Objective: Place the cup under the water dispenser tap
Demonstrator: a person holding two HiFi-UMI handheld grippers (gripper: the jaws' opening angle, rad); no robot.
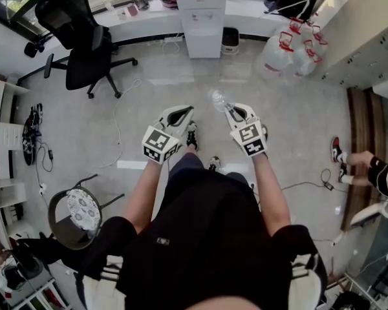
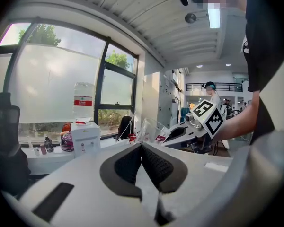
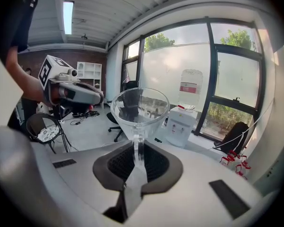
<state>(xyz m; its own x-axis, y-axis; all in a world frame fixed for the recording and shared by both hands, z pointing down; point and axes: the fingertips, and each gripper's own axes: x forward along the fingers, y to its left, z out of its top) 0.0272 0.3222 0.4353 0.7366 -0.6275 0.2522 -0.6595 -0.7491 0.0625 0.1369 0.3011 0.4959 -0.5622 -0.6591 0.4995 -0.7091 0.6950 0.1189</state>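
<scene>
A clear plastic cup point(image 3: 139, 111) is pinched by its wall between the pads of my right gripper point(image 3: 138, 148), which is shut on it. In the head view the cup point(image 1: 218, 99) sticks out ahead of the right gripper point(image 1: 231, 110), above the floor. The white water dispenser point(image 1: 202, 18) stands against the far window wall with a bottle on top; it is some way ahead and also appears in the right gripper view point(image 3: 182, 124). My left gripper point(image 1: 183, 112) is held level beside the right one, and its jaws point(image 2: 142, 148) are shut with nothing between them.
A black office chair point(image 1: 84, 44) stands at the far left. Large water bottles point(image 1: 291, 53) with red caps sit to the right of the dispenser. A round stool point(image 1: 83, 210) is near left. Another person's legs point(image 1: 362, 166) show at right, and cables lie on the floor.
</scene>
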